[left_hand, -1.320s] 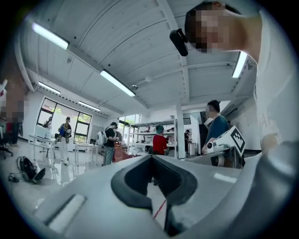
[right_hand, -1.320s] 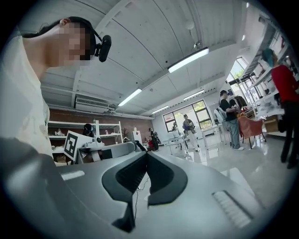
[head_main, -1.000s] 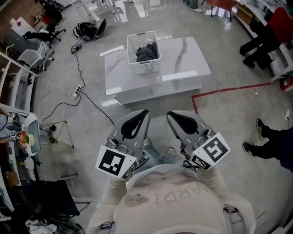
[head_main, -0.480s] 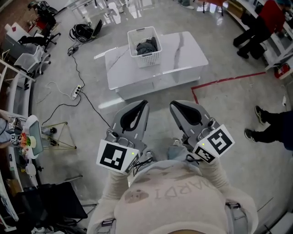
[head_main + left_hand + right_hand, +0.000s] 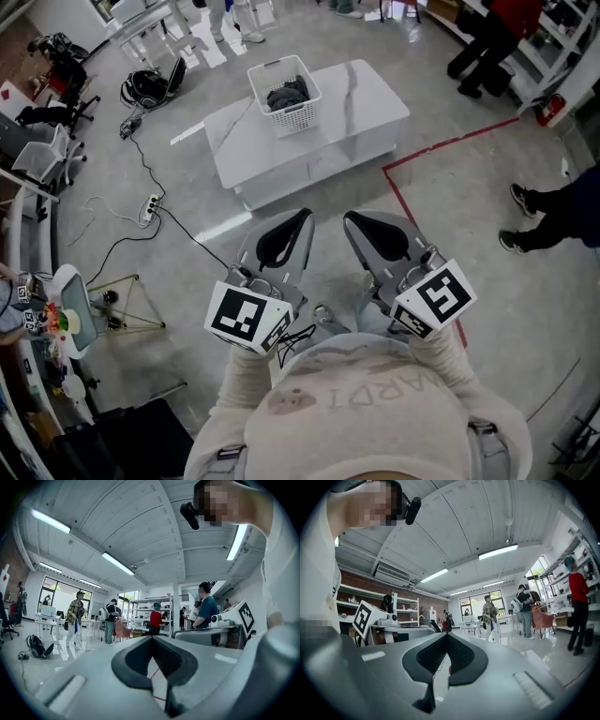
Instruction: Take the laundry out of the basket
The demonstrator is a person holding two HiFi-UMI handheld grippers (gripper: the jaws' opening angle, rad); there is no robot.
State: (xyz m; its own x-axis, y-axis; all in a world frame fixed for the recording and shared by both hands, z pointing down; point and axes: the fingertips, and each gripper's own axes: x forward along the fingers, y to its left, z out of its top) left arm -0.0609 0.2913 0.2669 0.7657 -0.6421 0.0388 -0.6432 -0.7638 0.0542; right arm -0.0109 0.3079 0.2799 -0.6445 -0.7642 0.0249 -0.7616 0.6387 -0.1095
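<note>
My left tongs [image 5: 302, 221] and right tongs [image 5: 354, 220] are held side by side close to my chest. Both are closed, tips together, with nothing caught between them. The white basket [image 5: 300, 116] stands on the white counter [image 5: 352, 98] across the floor, toward its far edge. The dark laundry [image 5: 286, 95] lies heaped inside the basket, well apart from both tongs.

loc: we read this as open-plan lab/workshop | evid: red floor tape [image 5: 441, 150], power strip [image 5: 149, 208] w/ cables, office chair [image 5: 42, 159], shelving racks [image 5: 146, 603], ceiling strip lights [image 5: 117, 563], ppl [image 5: 75, 616] standing by desks [image 5: 47, 618] | floor: polished concrete
</note>
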